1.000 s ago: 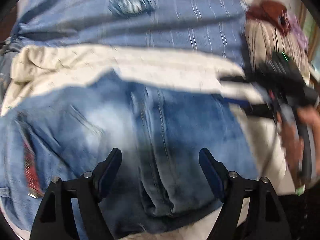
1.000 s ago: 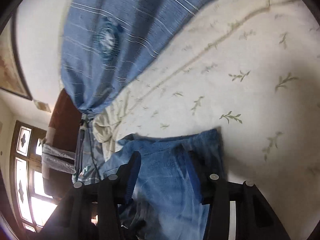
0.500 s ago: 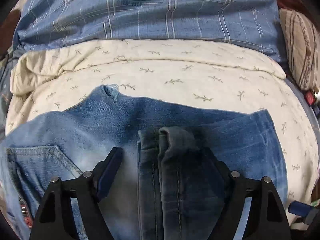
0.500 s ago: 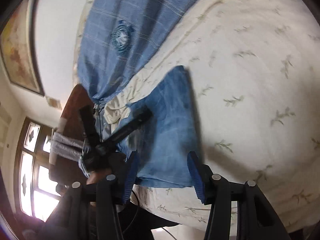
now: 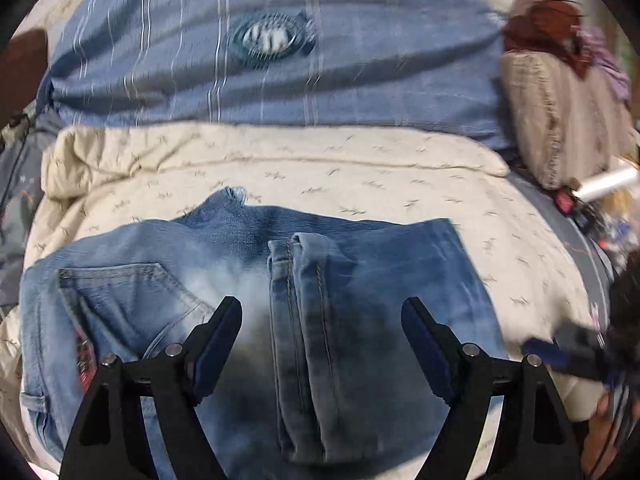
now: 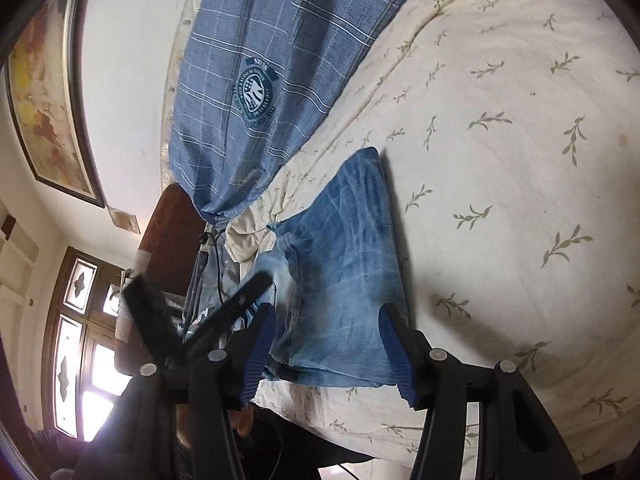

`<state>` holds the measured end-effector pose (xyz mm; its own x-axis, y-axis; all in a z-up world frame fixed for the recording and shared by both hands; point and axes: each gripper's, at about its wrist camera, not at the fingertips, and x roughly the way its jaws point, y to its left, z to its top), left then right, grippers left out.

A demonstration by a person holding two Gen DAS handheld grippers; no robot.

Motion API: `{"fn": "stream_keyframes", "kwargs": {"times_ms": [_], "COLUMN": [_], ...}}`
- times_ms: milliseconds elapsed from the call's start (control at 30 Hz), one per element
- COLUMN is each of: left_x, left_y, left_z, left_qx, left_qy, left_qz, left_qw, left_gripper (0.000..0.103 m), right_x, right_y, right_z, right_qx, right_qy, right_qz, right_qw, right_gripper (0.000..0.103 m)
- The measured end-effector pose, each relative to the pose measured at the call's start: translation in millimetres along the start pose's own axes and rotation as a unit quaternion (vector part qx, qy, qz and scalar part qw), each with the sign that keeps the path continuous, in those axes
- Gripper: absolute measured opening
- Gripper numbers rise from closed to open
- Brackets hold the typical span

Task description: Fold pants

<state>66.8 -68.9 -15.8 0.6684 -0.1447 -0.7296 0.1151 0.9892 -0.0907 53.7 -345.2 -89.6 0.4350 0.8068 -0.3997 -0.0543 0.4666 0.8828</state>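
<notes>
Round dark-teal crest printed on the blue plaid pillow, upper centre of the right wrist view; top letters look like "SHS", ring text around it too small to read. Same crest blurred beyond reading in the left wrist view, on the same pillow across the top of the frame. Red patterned label near the back pocket at lower left, no legible writing.

Left gripper spread wide at the bottom of the frame, holding nothing; blue pads hanging above the denim on both sides of a rolled seam ridge, contact not clear. Right gripper also spread wide at lower centre, empty, the near edge of the denim seen between its pads; touching or not, cannot tell.

Blue jeans folded, lying on the cream leaf-print bedspread, filling the lower middle of the left view. In the right view, jeans at centre, on the bedspread that covers the right half.

Framed map on the wall at upper left, wooden window at lower left. Striped beige cushion at the right edge.
</notes>
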Motion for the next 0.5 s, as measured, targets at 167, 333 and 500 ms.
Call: {"fn": "stream_keyframes", "kwargs": {"times_ms": [167, 333, 500], "left_x": [-24, -25, -33], "left_y": [-4, 9, 30], "left_z": [-20, -25, -23], "left_qx": [0.031, 0.019, -0.017], "left_qy": [-0.044, -0.045, -0.043], "left_qz": [-0.021, -0.027, -0.010], "left_qw": [0.9983, 0.9984, 0.9989], "left_gripper": [0.083, 0.083, 0.083], "right_x": [4, 6, 4], "right_y": [2, 4, 4], "right_z": [-4, -9, -11], "right_qx": [0.012, 0.024, 0.026], "right_qy": [-0.006, -0.009, -0.008], "right_qz": [0.008, 0.005, 0.009], "right_qw": [1.000, 1.000, 1.000], "right_gripper": [0.057, 0.057, 0.057]}}
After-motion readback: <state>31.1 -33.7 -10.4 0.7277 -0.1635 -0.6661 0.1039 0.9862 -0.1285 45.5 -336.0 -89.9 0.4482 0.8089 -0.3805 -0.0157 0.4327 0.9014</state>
